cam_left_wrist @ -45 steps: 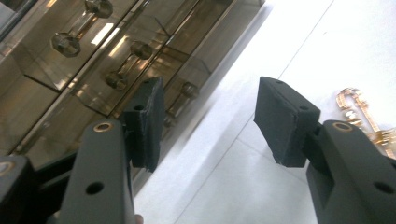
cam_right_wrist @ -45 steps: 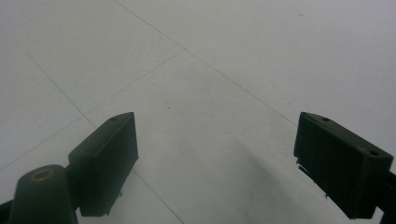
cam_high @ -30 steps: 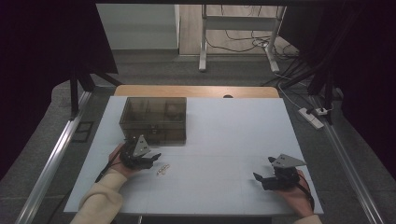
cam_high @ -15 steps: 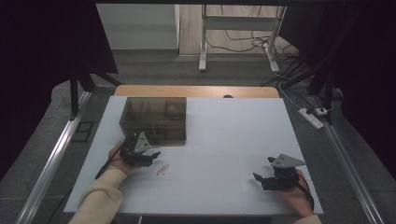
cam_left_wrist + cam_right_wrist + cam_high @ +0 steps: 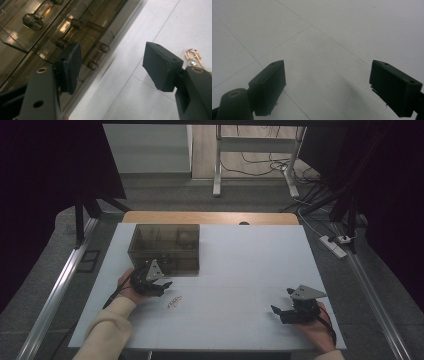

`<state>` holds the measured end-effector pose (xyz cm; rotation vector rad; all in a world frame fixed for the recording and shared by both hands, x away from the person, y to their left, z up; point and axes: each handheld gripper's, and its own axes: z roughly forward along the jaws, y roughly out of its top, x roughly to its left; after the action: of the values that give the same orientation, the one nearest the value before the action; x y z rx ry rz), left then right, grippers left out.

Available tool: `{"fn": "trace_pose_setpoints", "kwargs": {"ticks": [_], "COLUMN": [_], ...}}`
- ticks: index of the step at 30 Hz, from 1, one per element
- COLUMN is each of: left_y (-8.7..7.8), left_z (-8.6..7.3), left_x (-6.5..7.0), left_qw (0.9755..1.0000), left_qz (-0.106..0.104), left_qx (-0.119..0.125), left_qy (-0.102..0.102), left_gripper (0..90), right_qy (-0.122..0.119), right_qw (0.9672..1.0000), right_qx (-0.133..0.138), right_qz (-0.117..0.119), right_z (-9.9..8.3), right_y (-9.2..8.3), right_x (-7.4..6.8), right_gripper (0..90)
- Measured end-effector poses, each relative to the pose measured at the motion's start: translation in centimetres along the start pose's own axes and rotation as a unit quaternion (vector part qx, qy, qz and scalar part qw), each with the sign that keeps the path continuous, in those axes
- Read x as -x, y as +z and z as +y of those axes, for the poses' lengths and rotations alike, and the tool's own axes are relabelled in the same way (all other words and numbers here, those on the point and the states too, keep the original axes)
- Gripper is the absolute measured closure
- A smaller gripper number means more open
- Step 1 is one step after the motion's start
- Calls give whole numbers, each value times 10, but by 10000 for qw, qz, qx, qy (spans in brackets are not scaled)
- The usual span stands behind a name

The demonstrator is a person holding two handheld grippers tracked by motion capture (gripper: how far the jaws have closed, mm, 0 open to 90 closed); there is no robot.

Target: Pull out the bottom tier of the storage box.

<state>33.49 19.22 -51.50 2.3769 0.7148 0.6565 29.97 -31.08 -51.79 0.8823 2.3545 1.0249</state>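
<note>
A smoky transparent box (image 5: 165, 248) with small drawers and round knobs (image 5: 96, 57) stands at the back left of the white table (image 5: 240, 265). My left gripper (image 5: 162, 285) rests just in front of the box's near face, open, with nothing between its jaws (image 5: 112, 65). A small gold and pearl piece of jewellery (image 5: 174, 301) lies on the table right beside it, and its gold clasp (image 5: 193, 57) peeks from behind the right jaw. My right gripper (image 5: 278, 310) sits near the front right corner, open over bare table (image 5: 327, 82).
The table's front edge runs just below both hands. A wooden strip (image 5: 210, 217) borders the far edge. Beyond it are a metal stand (image 5: 218, 165) and cables on the floor, with a power strip (image 5: 333, 245) at the right.
My left gripper has shifted slightly up and toward the box front. The right gripper has barely moved.
</note>
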Motion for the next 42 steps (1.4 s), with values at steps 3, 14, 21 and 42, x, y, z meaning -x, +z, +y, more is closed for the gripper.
{"fn": "trace_pose_setpoints", "kwargs": {"ticks": [3, 14, 21, 42], "left_y": [1, 7, 12, 22], "left_z": [0, -3, -6, -2], "left_x": [-2, -7, -10, -6], "left_qw": [10000, 10000, 10000, 9994], "left_qz": [19, 71, 18, 145], "left_qx": [-22, -18, -63, -116], "left_qy": [-9, 3, 1, 276], "left_gripper": [325, 337, 358, 390], "right_qy": [-13, -22, -15, -28], "right_qw": [10000, 10000, 10000, 10000], "right_qx": [0, -15, -9, 8], "right_qz": [-6, -7, -7, -13], "right_z": [0, 0, 0, 0], "right_y": [0, 0, 0, -1], "right_x": [0, 0, 0, 0], "right_gripper": [137, 136, 136, 136]}}
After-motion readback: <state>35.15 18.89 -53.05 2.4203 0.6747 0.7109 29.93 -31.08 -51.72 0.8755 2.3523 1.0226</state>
